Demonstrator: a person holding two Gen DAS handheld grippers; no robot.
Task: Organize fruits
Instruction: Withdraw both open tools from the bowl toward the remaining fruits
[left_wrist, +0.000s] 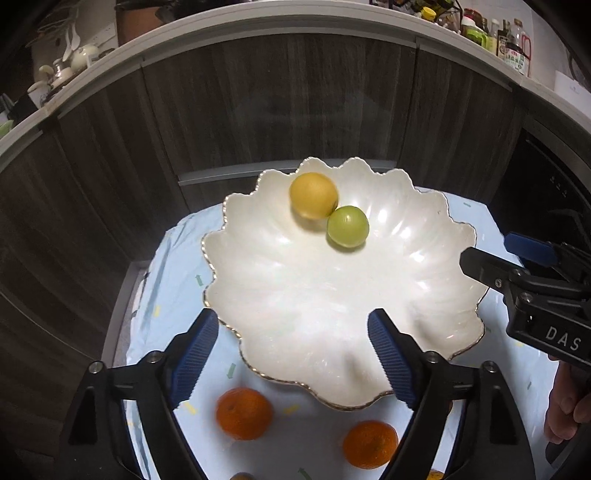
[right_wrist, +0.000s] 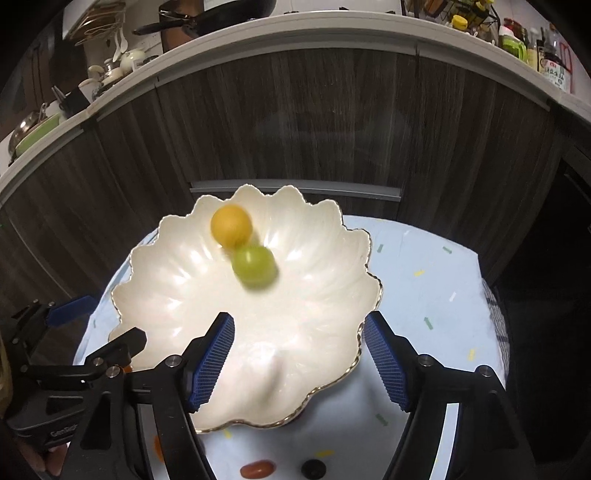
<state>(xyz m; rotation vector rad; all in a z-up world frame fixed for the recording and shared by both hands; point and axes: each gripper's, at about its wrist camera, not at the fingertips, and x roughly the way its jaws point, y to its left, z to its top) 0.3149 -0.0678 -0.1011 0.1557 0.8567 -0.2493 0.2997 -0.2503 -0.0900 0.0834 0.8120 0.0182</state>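
Big white scalloped bowl (left_wrist: 332, 295) w/ gold rim sits on a pale blue cloth (left_wrist: 166, 266), dark wood cabinets (left_wrist: 258, 103) behind. Inside, toward the far side: yellow fruit (left_wrist: 313, 196) touching a green one (left_wrist: 348, 229) just to its right. Two oranges (left_wrist: 244, 413) on the cloth, near side of the bowl. Left gripper (left_wrist: 293, 354) and right gripper (right_wrist: 299, 358) both spread wide, nothing btwn the pads, hovering at the bowl's near rim.

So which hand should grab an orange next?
Probably the left. The left hand-held gripper is open just above two oranges on the cloth in front of the bowl. The right hand-held gripper's own view shows no oranges clearly.
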